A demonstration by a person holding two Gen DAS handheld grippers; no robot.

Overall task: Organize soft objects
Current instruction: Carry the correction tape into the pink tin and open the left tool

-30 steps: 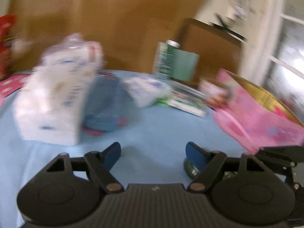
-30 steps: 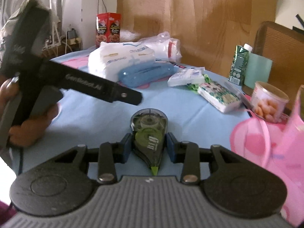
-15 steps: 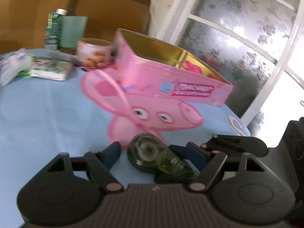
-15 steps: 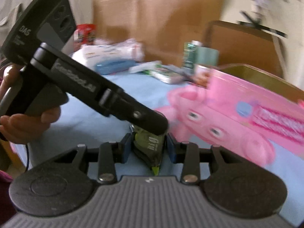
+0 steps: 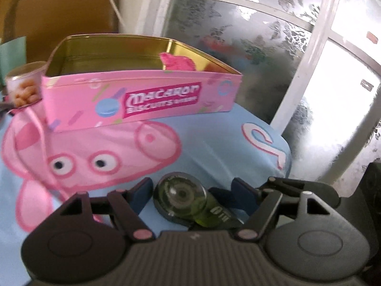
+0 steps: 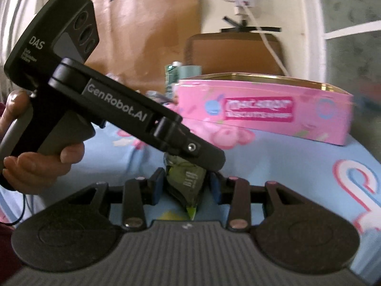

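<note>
As I hold both tools over the tabletop [image 5: 214,133], which is covered by a light blue cloth printed with a pink cartoon pig, my stock reads as follows.

Right tongs [image 6: 184,187]: clenched on a translucent green, teardrop-shaped plastic correction-tape dispenser [image 6: 187,183], blue pads pressed to its two sides, its pointed tip aimed back toward my camera.

Left tongs [image 5: 193,190]: released, blue pads spread wide. The same dispenser [image 5: 183,196] sits between them, touching neither pad as far as I can tell. From the right wrist view, the black body of my left tool [image 6: 133,116] crosses over the dispenser's round end, gripped by my left hand [image 6: 35,162].

Pink rectangular biscuit tin with gold interior [image 5: 142,100]: lid off, standing on the cloth toward the far edge of the tabletop, well beyond the dispenser. A fuzzy pink soft item [image 5: 178,63] shows above its near wall, at the right end.

Small round cup with a nut picture [image 5: 23,88]: just beside the tin's left end.

Green drink carton [image 6: 172,78]: behind the tin, blurred.
</note>
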